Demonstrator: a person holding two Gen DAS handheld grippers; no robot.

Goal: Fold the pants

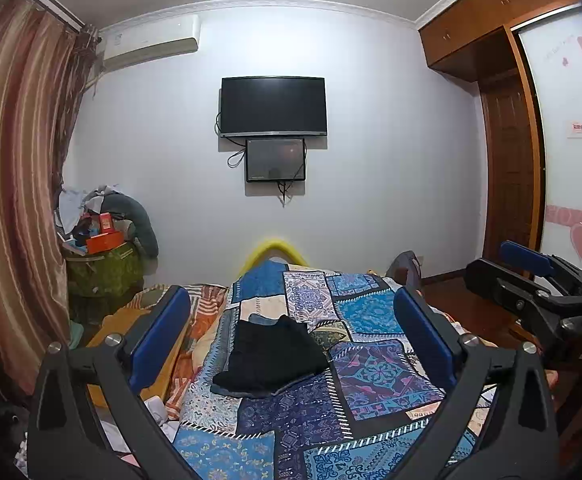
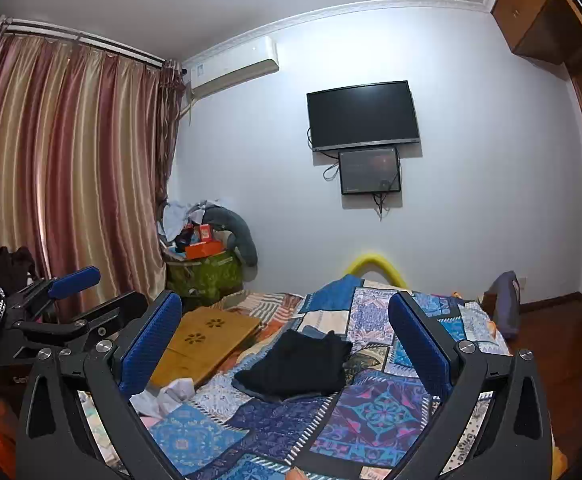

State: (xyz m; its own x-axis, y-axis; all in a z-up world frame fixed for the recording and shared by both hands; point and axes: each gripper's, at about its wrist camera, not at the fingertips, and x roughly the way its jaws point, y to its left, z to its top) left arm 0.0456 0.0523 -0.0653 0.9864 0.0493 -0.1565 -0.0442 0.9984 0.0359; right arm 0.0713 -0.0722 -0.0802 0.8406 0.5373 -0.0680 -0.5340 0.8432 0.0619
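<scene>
Black pants [image 1: 275, 356] lie in a compact folded bundle on the blue patchwork bedspread [image 1: 375, 376], also seen in the right wrist view as the pants [image 2: 299, 366] on the bedspread [image 2: 375, 408]. My left gripper [image 1: 291, 312] hovers above and short of them, open, with nothing between its blue pads. My right gripper [image 2: 287, 316] is likewise open and empty, held above the bed. Each gripper shows in the other's view: the right gripper [image 1: 531, 276] at the right edge, the left gripper [image 2: 79, 292] at the left edge.
A wooden lap tray [image 2: 207, 340] and crumpled white cloth [image 2: 167, 396] lie on the bed's left side. A cluttered green bin [image 2: 207, 272] stands by the striped curtain [image 2: 67, 168]. A TV [image 1: 273, 106] hangs on the far wall. A wardrobe [image 1: 507, 152] is at right.
</scene>
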